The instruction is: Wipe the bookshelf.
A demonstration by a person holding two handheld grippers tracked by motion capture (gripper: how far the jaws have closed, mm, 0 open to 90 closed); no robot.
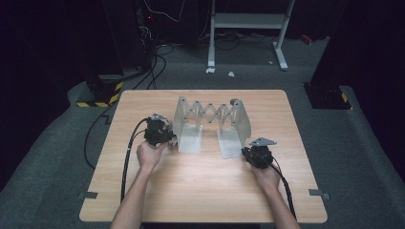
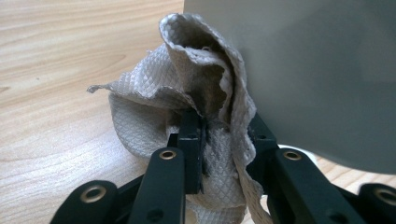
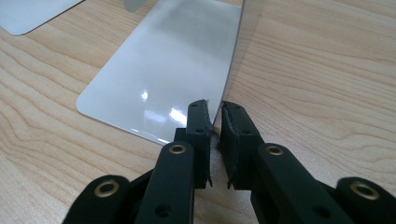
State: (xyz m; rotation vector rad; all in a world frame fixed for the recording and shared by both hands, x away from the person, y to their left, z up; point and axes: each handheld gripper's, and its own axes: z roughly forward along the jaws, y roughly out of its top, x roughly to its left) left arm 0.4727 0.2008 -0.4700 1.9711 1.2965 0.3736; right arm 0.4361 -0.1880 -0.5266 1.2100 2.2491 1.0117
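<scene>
Crumpled grey paper towel (image 2: pixel 187 93) clamped between the fingers (image 2: pixel 189 140) of the left gripper (image 1: pixel 157 131), bunched up and pressed against the flat grey face of the left end plate (image 2: pixel 317 70), just left of the plate's upright wall. Held by the left hand (image 1: pixel 149 155) from the near side.

Expandable metal bookend rack (image 1: pixel 210 114) standing mid-worktop, scissor lattice stretched between two upright plates, each with a flat foot lying toward the near edge. Right plate (image 3: pixel 233 51) thin edge-on, caught between the fingers (image 3: pixel 198 128) of the right gripper (image 1: pixel 258 155), fingers nearly closed on that edge, its shiny foot (image 3: pixel 163 79) lying flat to the left. Right hand (image 1: pixel 267 176) behind the gripper, near side.

Wooden worktop (image 1: pixel 205 191) bare elsewhere. Black cables (image 1: pixel 126 162) trailing off the near-left. Beyond the far edge, white frame legs (image 1: pixel 279 47) on grey carpet, yellow-black striped tape (image 1: pixel 102 98) far left.
</scene>
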